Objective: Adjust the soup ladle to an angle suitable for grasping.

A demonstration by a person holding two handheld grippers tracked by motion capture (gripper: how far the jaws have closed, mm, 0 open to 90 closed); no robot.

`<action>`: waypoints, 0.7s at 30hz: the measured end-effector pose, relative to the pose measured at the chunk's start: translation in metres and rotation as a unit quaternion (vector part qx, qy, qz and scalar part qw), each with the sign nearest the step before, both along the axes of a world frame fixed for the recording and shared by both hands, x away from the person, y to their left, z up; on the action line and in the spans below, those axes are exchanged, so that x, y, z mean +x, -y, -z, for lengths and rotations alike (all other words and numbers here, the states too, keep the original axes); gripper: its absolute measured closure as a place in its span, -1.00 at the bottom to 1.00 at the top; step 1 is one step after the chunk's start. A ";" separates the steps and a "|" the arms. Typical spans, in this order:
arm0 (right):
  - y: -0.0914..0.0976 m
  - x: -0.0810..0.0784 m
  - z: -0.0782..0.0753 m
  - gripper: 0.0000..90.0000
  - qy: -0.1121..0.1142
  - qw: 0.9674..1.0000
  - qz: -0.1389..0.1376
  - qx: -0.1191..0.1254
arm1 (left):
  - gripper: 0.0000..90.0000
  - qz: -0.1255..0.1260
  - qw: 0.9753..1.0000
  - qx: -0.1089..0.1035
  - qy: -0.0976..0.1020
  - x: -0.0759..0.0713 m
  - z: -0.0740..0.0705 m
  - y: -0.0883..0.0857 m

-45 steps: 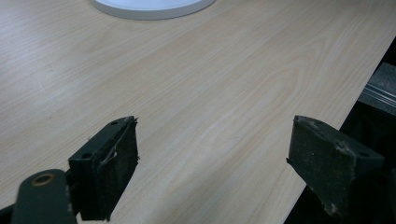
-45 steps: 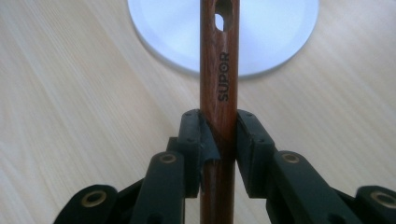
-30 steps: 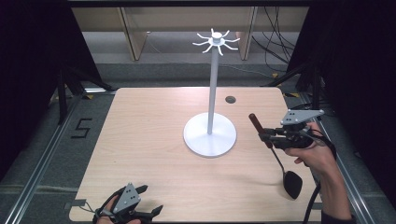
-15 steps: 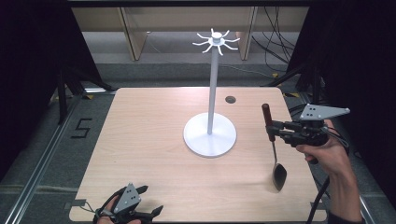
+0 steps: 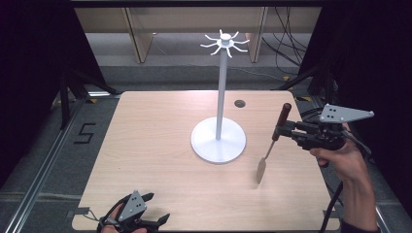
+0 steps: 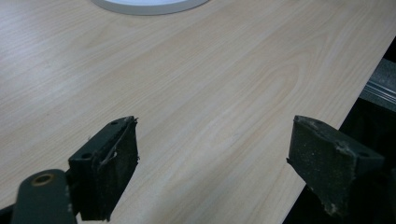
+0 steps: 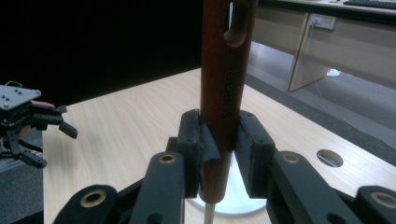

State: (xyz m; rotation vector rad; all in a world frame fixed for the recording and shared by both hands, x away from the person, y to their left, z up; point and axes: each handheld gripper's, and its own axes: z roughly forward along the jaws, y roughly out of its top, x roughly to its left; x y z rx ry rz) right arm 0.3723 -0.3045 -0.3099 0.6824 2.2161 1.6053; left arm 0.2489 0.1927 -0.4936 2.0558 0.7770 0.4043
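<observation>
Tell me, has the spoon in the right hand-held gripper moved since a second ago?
Yes. The spoon has swung from slanted to nearly upright, handle up, beside the white stand, its bowl lifted off the table.

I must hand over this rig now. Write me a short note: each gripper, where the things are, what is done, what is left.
Right gripper: shut on the utensil's brown handle, held upright, blade end hanging just above the table.
Left gripper: open, holding nothing, at the table's near edge.
White hook stand: mid-table, hooks bare.
Done: utensil picked up.
Left: probably hanging it on a hook by the slot in its handle.
</observation>
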 end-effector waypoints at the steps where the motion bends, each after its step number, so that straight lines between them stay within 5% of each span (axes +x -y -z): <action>1: -0.003 0.001 0.000 0.64 0.005 1.000 0.007 0.004 | -0.66 -0.011 1.000 -0.001 -0.009 -0.001 0.000 0.000; 3: -0.007 0.003 -0.003 0.64 0.008 1.000 0.005 0.001 | -0.66 -0.015 1.000 -0.011 -0.006 -0.001 0.000 0.001; 4: -0.008 0.004 -0.004 0.64 0.006 1.000 0.008 -0.005 | -0.66 -0.005 1.000 -0.003 0.005 0.000 0.000 -0.001; 6: -0.010 0.005 -0.005 0.64 0.009 1.000 0.010 -0.007 | -0.66 -0.007 1.000 0.008 -0.006 -0.001 0.000 -0.002; 7: -0.014 0.007 -0.007 0.64 0.006 1.000 0.018 -0.005 | -0.66 -0.002 1.000 0.009 0.008 0.002 -0.001 -0.003; 8: -0.015 0.011 -0.009 0.64 0.021 1.000 0.019 -0.011 | -0.66 -0.002 1.000 0.009 0.008 0.002 -0.001 -0.003; 9: -0.017 0.012 -0.011 0.64 0.005 1.000 0.017 -0.004 | -0.66 -0.005 1.000 0.003 0.005 0.002 0.000 -0.003; 12: -0.019 0.016 -0.017 0.64 0.007 1.000 0.026 -0.004 | -0.66 -0.005 1.000 0.001 0.004 0.002 0.001 -0.002; 13: -0.020 0.018 -0.022 0.64 0.013 1.000 0.027 -0.002 | -0.66 -0.019 1.000 -0.014 -0.011 -0.001 0.001 0.000; 18: -0.033 0.028 -0.041 0.64 0.019 0.999 0.037 0.010 | -0.66 -0.019 1.000 -0.018 -0.012 -0.001 0.002 0.002; 19: -0.037 0.031 -0.044 0.64 0.021 0.999 0.038 0.011 | -0.66 -0.006 1.000 0.001 0.000 0.001 0.000 -0.001; 21: -0.047 0.039 -0.053 0.64 0.028 0.999 0.036 0.014 | -0.66 -0.015 1.000 -0.007 -0.012 0.000 0.001 0.000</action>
